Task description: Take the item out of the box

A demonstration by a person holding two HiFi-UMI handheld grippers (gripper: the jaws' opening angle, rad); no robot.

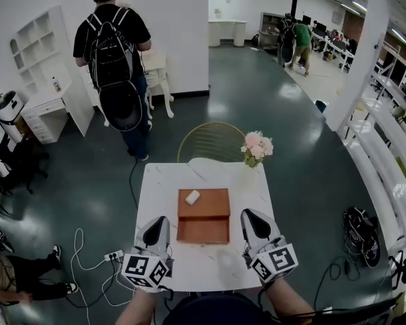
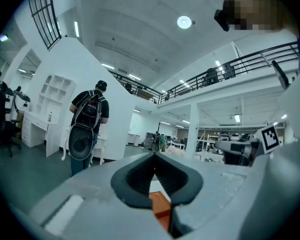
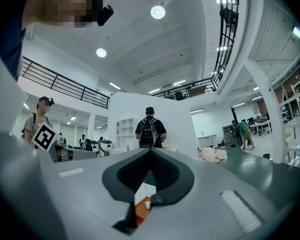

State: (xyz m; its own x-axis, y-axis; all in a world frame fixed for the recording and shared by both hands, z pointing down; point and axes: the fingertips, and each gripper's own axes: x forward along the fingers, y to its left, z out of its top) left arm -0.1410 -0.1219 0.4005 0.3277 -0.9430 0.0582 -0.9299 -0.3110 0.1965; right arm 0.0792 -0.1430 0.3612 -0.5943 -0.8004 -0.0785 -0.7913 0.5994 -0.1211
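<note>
A brown wooden box lies open in the middle of the white table. A small white item rests in its far half, toward the left. My left gripper hovers by the box's near left corner, jaws shut and empty. My right gripper hangs just off the box's right side, also shut with nothing held. In the left gripper view the jaws meet at the tip, with a sliver of the orange-brown box below. Under the shut jaws in the right gripper view I see the box and the item.
A vase of pink flowers stands at the table's far right corner. A round-backed chair sits beyond the table. A person with a backpack stands farther back. A power strip and cables lie on the floor at left, a bag at right.
</note>
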